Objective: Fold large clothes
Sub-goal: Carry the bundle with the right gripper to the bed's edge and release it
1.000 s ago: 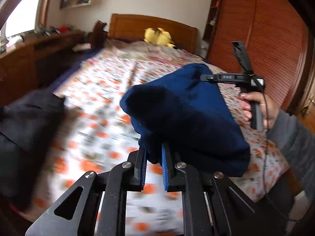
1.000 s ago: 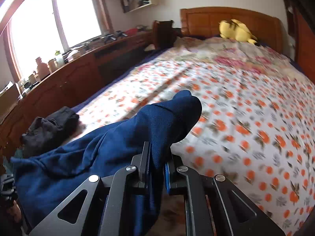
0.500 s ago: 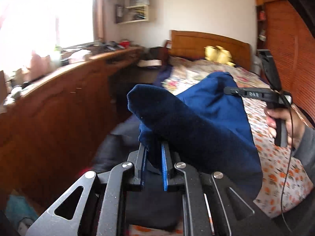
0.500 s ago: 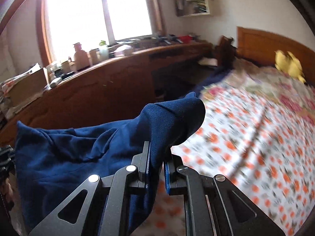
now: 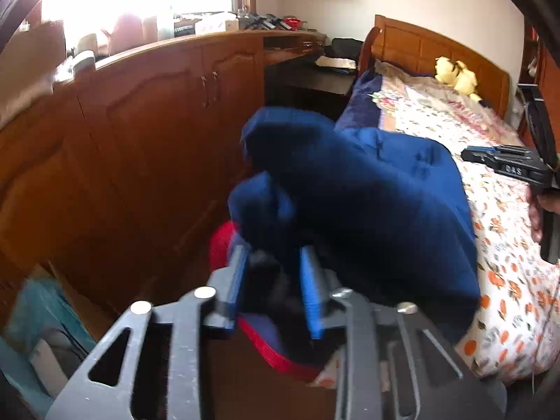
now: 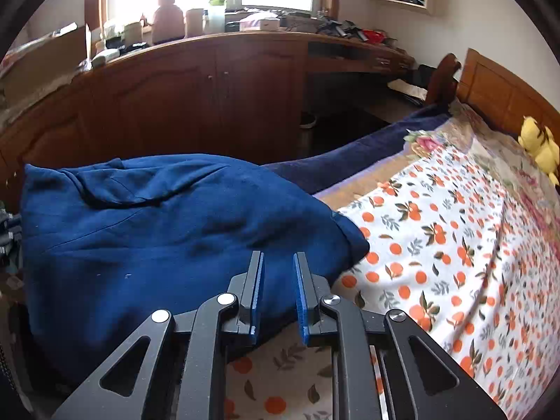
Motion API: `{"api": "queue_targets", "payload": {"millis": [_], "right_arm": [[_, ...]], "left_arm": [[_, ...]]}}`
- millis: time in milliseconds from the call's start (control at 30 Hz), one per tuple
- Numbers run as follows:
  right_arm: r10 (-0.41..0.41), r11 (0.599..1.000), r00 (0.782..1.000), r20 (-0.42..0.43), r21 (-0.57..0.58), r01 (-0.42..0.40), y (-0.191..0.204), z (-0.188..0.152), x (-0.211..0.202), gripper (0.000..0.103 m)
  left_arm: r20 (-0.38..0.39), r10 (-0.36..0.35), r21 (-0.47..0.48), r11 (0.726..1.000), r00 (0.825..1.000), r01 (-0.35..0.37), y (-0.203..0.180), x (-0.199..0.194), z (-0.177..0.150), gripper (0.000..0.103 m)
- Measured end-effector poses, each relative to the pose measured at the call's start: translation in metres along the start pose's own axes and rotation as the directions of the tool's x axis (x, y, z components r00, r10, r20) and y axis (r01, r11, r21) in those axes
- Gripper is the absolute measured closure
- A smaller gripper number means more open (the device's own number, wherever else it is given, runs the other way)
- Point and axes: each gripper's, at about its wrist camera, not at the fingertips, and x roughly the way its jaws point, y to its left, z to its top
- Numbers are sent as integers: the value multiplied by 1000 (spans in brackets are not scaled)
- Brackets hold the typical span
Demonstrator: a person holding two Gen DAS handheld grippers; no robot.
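A folded dark blue garment (image 6: 168, 224) lies at the left edge of the bed (image 6: 455, 245). It also shows in the left wrist view (image 5: 367, 203), bunched in front of the fingers. My left gripper (image 5: 274, 273) has its jaws parted, with blue cloth still lying loosely between the pads. My right gripper (image 6: 278, 280) is open and empty, just behind the garment's near edge. The right gripper also shows in the left wrist view (image 5: 507, 164), hand-held at the right.
A long wooden cabinet (image 6: 210, 98) with a cluttered top runs along the left of the bed. A red and blue garment (image 5: 273, 346) lies under the left gripper. A yellow plush toy (image 6: 539, 147) sits by the wooden headboard (image 5: 437, 52).
Both grippers swung left with the blue garment and set it down at the bed's left edge. Both grippers then opened; the right one has let go entirely.
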Motion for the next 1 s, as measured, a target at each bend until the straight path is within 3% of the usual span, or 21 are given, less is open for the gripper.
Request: {"api": "queue_targets", "payload": {"millis": [167,233,267,300,333,400,467,567,700,833,900,1000], "right_arm": [[104,995,993,64,-6,-104,30,-10,-16,79],[189,982,979,71,-27,-187,43,-10,-15,78],[229,973,970,81,-39,-227,54,-13,-16,78],[284,959,954,91,-33,-283,65,-16,-18,78],[366,930,926,93,-15,-366,77,-19,-18,78],[426,904,901,84,-9,-426,98,-28,-14,78],[441,897,896,44,-28,-440,118,-35,-2,78],[393,918,919,-21,-48,-394,137,-48,22,75],[389,921,921,22,-19,-389,132,-58,26,75],[354,935,934,47,-30,-353,125,-68,-6,74],[307,952,948,79,-39,-305,117,-76,-28,70],[273,962,953,134,-39,-270,109,-100,-73,61]], "left_arm": [[59,-9,-18,1000,998,10,0,-36,-18,60],[95,-29,-48,998,995,34,11,-54,-20,44],[118,-43,-70,996,992,51,12,-61,-20,37],[159,-63,-104,991,985,80,16,-73,-26,23],[185,-67,-127,988,980,92,19,-80,-27,17],[201,-62,-143,986,978,91,22,-86,-33,16],[206,-17,-144,989,978,48,23,-92,-35,16],[215,-19,-152,987,976,53,25,-99,-36,16],[217,-29,-137,989,976,60,16,-102,-32,16],[223,-46,-94,993,974,68,-6,-108,-29,16],[231,-55,-71,995,971,73,-21,-111,-25,16],[241,-96,-46,993,966,110,-45,-114,-19,16]]}}
